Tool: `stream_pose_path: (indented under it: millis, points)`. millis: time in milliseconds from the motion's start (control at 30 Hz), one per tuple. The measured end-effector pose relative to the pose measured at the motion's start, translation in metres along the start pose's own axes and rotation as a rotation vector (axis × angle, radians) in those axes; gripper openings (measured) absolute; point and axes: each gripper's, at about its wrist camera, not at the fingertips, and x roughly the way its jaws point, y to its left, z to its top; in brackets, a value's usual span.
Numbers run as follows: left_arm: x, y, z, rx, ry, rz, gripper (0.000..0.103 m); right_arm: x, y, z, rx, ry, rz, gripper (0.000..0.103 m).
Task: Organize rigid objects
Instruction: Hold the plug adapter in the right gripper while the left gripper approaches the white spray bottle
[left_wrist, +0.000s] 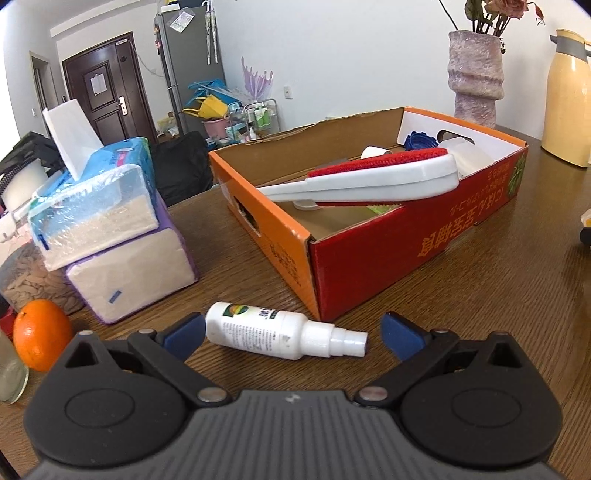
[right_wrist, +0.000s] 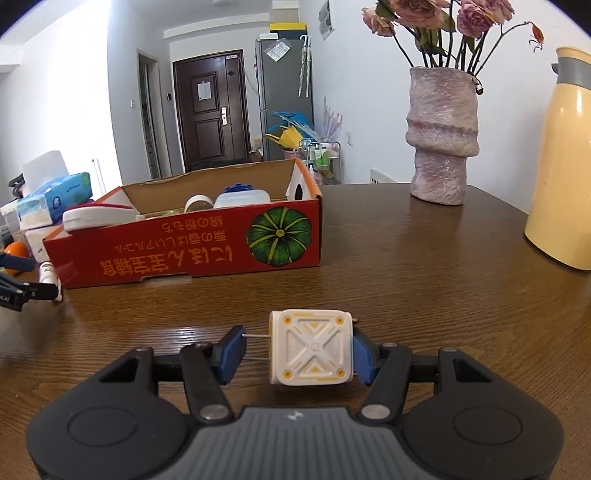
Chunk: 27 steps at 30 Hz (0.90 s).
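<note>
A white spray bottle lies on its side on the wooden table, just in front of the red and orange cardboard box. My left gripper is open around it; the left pad is close to the bottle's base and the right pad stands apart from the nozzle. In the right wrist view my right gripper is shut on a white cube-shaped charger plug: one pad meets its metal prongs, the other its back. The box holds a white and red lint brush, a tape roll and a blue-lidded container.
Stacked tissue packs, an orange and a jar of nuts crowd the table's left side. A pink vase with dried roses and a yellow thermos jug stand at the far right. Bare wood lies between box and vase.
</note>
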Motion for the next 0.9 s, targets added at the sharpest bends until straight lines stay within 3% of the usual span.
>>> stream_pose_path:
  millis: [367, 433, 467, 500, 633, 700, 833, 900]
  points:
    - [0.01, 0.008, -0.006, -0.016, 0.02, -0.011, 0.099, 0.003, 0.005, 0.001, -0.017, 0.003, -0.006, 0.059]
    - [0.005, 0.006, -0.007, -0.004, -0.001, -0.032, 0.065, 0.003, 0.005, 0.001, -0.019, 0.003, -0.007, 0.059]
    - [0.003, 0.006, -0.007, -0.014, -0.002, -0.048, 0.037, 0.003, 0.005, 0.001, -0.019, 0.003, -0.007, 0.059]
    - [0.003, 0.007, -0.007, -0.03, 0.001, -0.054, 0.028, 0.003, 0.005, 0.001, -0.018, 0.003, -0.006, 0.059]
    - [-0.001, 0.006, -0.01, -0.031, -0.002, -0.041, 0.031, 0.003, 0.004, 0.001, -0.015, 0.002, -0.003, 0.059]
    - [-0.003, 0.004, -0.012, -0.033, -0.001, -0.036, 0.049, 0.003, 0.004, 0.001, -0.013, 0.002, -0.001, 0.059]
    - [-0.006, 0.003, -0.014, -0.043, -0.002, -0.008, 0.052, 0.003, 0.003, 0.001, -0.01, 0.001, 0.002, 0.059]
    - [-0.009, 0.004, -0.014, -0.062, -0.011, 0.016, 0.062, 0.003, 0.003, 0.001, -0.008, 0.001, 0.004, 0.059]
